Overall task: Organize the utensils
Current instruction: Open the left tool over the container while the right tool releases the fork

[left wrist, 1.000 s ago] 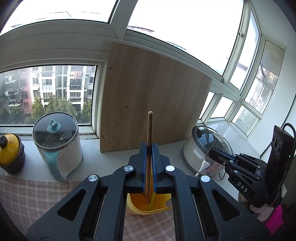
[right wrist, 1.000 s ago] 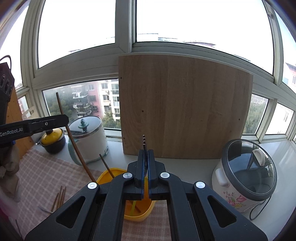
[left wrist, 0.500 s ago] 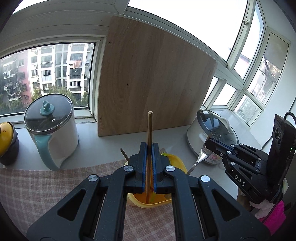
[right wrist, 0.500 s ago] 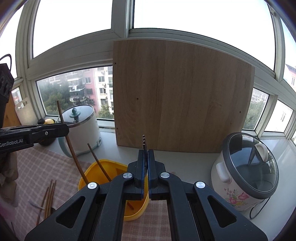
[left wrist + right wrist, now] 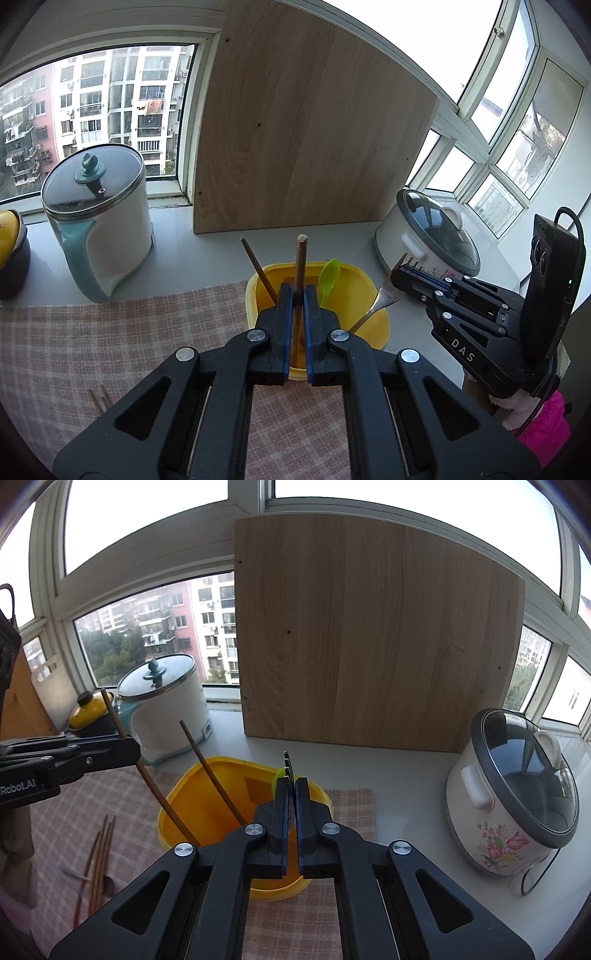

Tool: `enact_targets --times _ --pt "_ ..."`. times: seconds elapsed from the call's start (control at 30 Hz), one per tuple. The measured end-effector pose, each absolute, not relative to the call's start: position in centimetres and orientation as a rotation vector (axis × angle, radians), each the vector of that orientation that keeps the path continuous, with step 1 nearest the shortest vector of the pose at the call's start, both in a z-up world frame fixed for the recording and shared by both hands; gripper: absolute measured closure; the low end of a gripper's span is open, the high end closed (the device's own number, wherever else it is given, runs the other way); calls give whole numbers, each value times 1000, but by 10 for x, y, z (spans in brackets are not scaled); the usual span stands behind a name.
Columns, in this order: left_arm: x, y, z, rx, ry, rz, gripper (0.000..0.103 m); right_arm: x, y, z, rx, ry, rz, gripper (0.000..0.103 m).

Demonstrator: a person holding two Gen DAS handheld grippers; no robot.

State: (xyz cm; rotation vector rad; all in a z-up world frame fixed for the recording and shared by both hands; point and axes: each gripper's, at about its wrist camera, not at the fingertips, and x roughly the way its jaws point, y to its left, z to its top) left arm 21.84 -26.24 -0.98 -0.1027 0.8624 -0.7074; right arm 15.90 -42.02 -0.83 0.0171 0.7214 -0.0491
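**Chopstick and fork held over the yellow bin**

The left gripper (image 5: pixel 295 295) is clamped narrow on a wooden chopstick (image 5: pixel 300 266), which stands upright between its pads with its lower end inside the yellow bin (image 5: pixel 258 295). The right gripper (image 5: pixel 291 786) is pinched on a metal fork (image 5: pixel 384 295); the tines stick up past the fingertips and the handle slants down into the same bin.

The bin stands on a checked cloth (image 5: pixel 110 332) on the tabletop (image 5: pixel 192 258). Inside it lean a second chopstick (image 5: pixel 258 269) and a green spoon (image 5: pixel 328 277). More chopsticks (image 5: pixel 98 856) lie loose on the cloth to the bin's left.

Behind the bin a wooden board (image 5: pixel 369 627) leans against the window. A kettle (image 5: pixel 99 229) sits to its left and a rice cooker (image 5: pixel 513 794) to its right.
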Motion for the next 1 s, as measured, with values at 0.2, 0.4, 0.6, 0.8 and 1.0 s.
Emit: enact_targets --times 0.2,0.4,0.6,0.8,1.0 --pt "212 -257 -8 -104 869 -710 100 153 -416 -6 11 716 -52 90" --pt "201 -246 -4 -88 855 -695 83 143 -410 1 2 687 -55 55" --pt "187 -226 0 -73 839 -677 83 130 -404 3 10 681 -58 47" --pt "174 -188 6 -69 818 -649 83 116 -395 3 13 674 -49 46" --pt "161 -138 6 -37 799 -590 83 104 -383 0 31 682 -13 43"
